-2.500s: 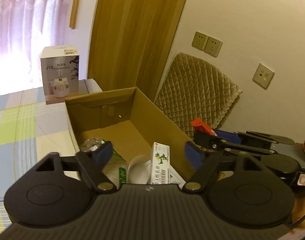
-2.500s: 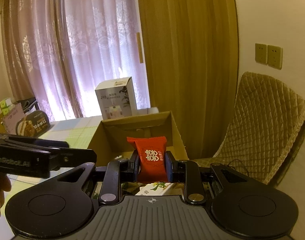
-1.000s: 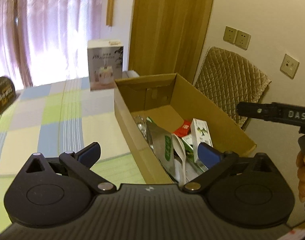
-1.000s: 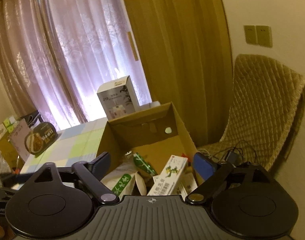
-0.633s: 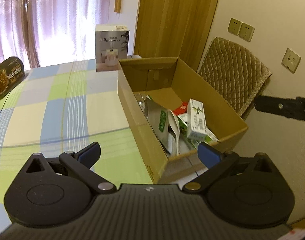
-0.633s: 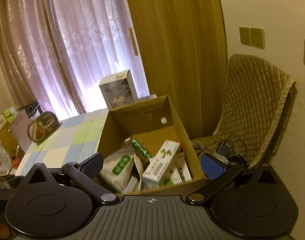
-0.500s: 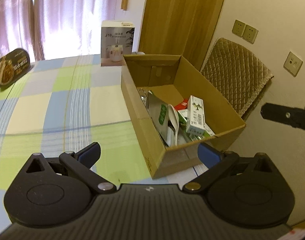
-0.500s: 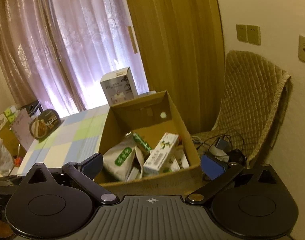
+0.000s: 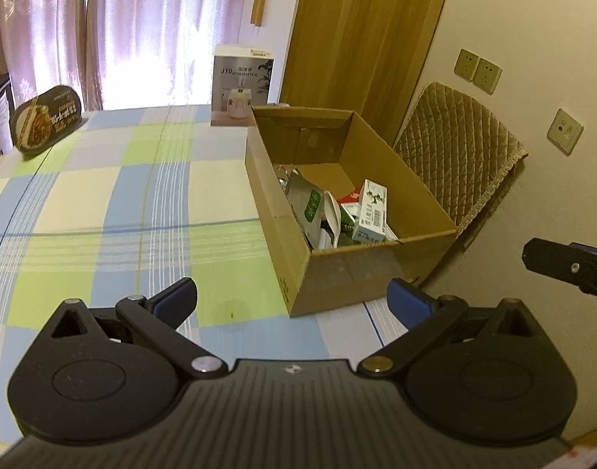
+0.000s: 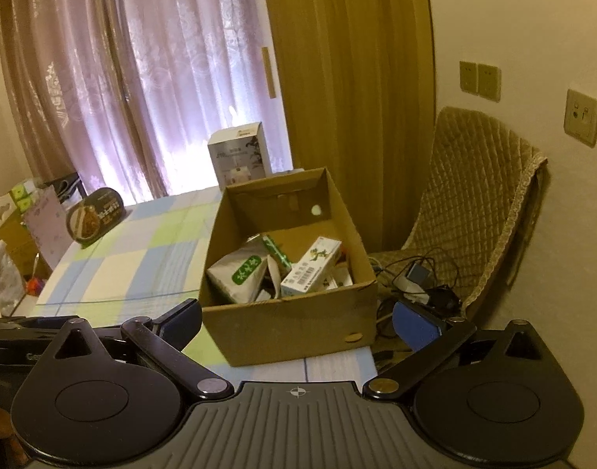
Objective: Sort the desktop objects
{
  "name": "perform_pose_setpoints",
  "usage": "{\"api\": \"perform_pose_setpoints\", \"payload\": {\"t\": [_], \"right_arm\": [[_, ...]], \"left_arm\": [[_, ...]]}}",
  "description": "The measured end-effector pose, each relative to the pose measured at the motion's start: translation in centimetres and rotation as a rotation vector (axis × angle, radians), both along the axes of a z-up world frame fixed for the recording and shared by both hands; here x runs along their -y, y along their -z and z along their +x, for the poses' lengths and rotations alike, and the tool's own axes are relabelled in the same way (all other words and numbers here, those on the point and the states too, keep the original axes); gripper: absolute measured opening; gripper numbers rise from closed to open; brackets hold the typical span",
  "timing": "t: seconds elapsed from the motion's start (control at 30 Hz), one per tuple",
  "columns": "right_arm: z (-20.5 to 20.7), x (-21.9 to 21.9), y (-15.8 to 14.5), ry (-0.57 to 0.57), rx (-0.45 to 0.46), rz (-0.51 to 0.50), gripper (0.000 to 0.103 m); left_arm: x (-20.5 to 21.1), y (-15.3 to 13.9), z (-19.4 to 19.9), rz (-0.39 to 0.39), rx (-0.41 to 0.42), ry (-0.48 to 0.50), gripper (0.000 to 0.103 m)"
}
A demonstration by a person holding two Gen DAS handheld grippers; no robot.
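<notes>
Evidently both tools hang back from the open brown cardboard box (image 9: 349, 211), which sits at the right edge of the checked blue-green-cream tabletop (image 9: 103, 203). Left gripper (image 9: 292, 299): jaws spread wide, nothing between them. Right gripper (image 10: 296, 322): same, wide and empty.

Sorted goods lie inside the box, heaped toward its near end: silver foil pouch with green label (image 10: 241, 271), white-and-green medicine carton (image 10: 312, 265) leaning on the pile, red packet (image 9: 351, 196) half buried behind it. Likely dropped in from above, hence the jumble.

Not in the box: white humidifier carton (image 9: 241, 86) standing just behind it, dark oval snack tin (image 9: 46, 119) propped at the far left edge. The cloth between is bare, so sorting looks about done.
</notes>
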State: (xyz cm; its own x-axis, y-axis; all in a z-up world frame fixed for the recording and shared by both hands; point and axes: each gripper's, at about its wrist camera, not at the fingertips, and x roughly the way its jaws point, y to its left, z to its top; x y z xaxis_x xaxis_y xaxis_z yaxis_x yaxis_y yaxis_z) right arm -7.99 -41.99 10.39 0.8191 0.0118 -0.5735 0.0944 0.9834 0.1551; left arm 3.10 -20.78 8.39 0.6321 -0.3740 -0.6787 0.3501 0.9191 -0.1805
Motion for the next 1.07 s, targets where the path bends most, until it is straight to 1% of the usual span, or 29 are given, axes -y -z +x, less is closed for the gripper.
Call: {"api": "perform_pose_setpoints", "payload": {"t": [0.1,0.37,0.77,1.07], "right_arm": [[-0.8,-0.4,-0.4,0.006,0.015,-0.007,0.101],[-1.3,-1.5,-0.4,-0.011,0.019,-0.006,0.101],[-1.1,-1.3,-0.1,-0.006,0.016,0.002,0.101],[-0.7,-0.9,0.6,0.005,0.011,0.014,0.101]], "left_arm": [[-0.2,-0.3,-0.7,-0.024,-0.009,0.003,0.102],[-0.3,-1.0,-1.7,-0.016,0.012,-0.008,0.102],[-0.3,-0.3,-1.4,-0.013,0.005,-0.012,0.102],[-0.4,0.6,-1.0,-0.034,0.011,0.001,0.102]]}}
